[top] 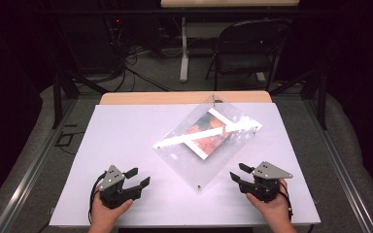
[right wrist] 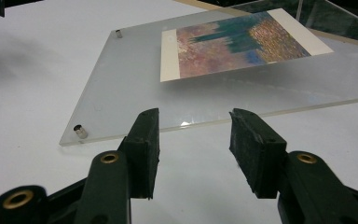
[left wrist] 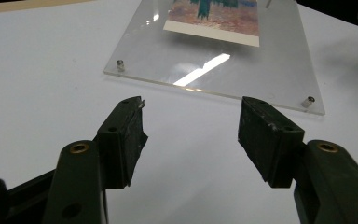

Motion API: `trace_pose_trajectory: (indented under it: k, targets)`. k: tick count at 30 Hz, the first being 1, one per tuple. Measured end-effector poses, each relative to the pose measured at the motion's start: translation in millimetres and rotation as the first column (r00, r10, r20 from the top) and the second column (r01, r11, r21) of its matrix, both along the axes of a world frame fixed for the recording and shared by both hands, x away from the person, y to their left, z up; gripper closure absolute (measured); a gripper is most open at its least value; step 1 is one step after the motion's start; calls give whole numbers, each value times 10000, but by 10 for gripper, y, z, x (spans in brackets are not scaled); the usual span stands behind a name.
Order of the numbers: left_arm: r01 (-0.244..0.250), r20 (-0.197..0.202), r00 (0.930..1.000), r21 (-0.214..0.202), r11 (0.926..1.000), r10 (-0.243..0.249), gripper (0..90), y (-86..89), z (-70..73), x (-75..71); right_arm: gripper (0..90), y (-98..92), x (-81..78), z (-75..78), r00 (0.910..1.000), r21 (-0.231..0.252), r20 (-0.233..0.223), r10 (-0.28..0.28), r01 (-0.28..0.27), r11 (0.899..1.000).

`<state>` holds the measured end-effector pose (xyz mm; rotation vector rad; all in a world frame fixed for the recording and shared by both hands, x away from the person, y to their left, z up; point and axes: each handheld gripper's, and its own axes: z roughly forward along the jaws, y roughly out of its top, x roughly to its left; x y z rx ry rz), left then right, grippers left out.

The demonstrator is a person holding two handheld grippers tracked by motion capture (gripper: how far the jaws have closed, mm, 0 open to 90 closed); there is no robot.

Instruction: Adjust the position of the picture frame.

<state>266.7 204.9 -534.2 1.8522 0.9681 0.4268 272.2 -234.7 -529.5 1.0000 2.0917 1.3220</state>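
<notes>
— Where did your fingers stand?
— Both sets gaped empty: left gripper [top: 137,177], right gripper [top: 239,173]. Ahead between them lay the acrylic frame [top: 194,167], flat on the desk [top: 121,131], its near corner closer to my right.

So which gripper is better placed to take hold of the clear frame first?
Probably the right gripper: its open jaws already face the clear frame's near edge, close by. The left gripper, also open, sits farther from the frame's near corner.
</notes>
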Motion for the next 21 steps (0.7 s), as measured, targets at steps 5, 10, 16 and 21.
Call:
trace_pose_trajectory:
  k: [5, 10, 16, 21]
  targets:
    - [-144, 51, 9999, -2, 9999, 144, 431, -4, 5, 5, 522, -27, 22, -2, 9999, 23, -118, -35, 35, 10000]
    - [-253, -86, 9996, -377, 9990, 250, 477, 14, 11, 29, 536, -40, 42, 37, 9998, -256, 147, -117, 121, 9996]
    - [-83, -45, 10000, -633, 9980, 80, 564, -9, 53, 49, 624, -64, 126, 25, 9988, -156, -302, -378, 374, 9992]
    - [-81, 166, 9998, -348, 9994, 87, 626, -44, 73, 35, 718, -32, 208, -9, 9982, -609, -450, -398, 370, 9975]
